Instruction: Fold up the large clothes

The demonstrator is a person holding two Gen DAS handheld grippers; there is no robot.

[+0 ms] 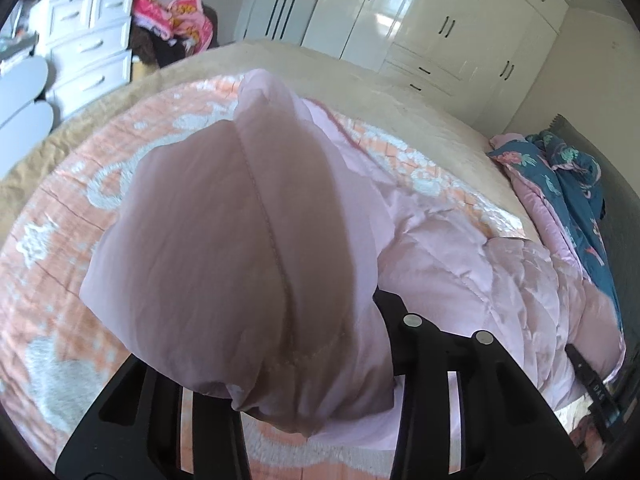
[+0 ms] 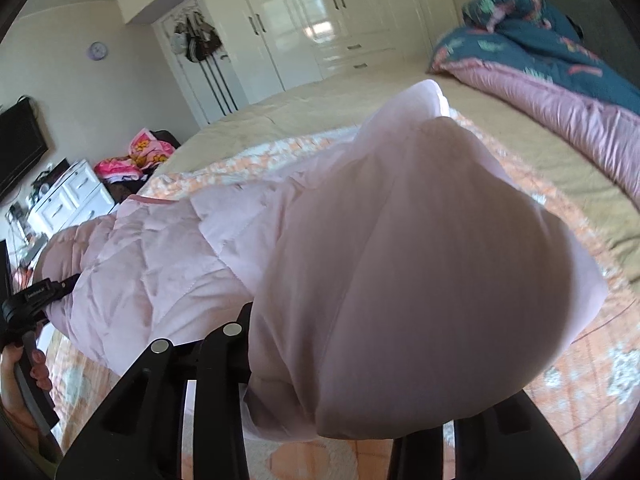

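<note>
Early in the fold, by my read. The pink quilted jacket (image 1: 460,264) is lifted at two spots and bunched up, no flat crease or finished fold visible anywhere. Body of the jacket hangs between the two tongs, part of it resting on the orange-and-white patterned blanket (image 1: 52,216) on the bed. Left to do: carry the lifted parts over, lay them flat, then the remaining folds. How many folds remain, can't tell.

Left gripper (image 1: 288,384): clenched on a smooth pink part of the jacket, likely a sleeve or hood. Fabric balloons out from the jaws toward 12 o'clock and fills the middle of the left wrist view, hiding the fingertips. Quilted body runs off to 3–4 o'clock, where the other gripper's black body pokes out at the frame edge.

Right gripper (image 2: 320,408): also clenched on a smooth pink bulge of the same jacket, fingertips buried in cloth. Bulge sits at 12–1 o'clock from the jaws; quilted body trails to 9 o'clock toward the person's hand (image 2: 24,376) on the left gripper's handle.

Both jaws narrow, cloth pinched between them, no slack gap seen.

Background: blue floral quilt (image 2: 560,40) with pink lining at 1–2 o'clock in the right view, well apart from the jacket. White wardrobe (image 2: 320,12) at 12 o'clock.
</note>
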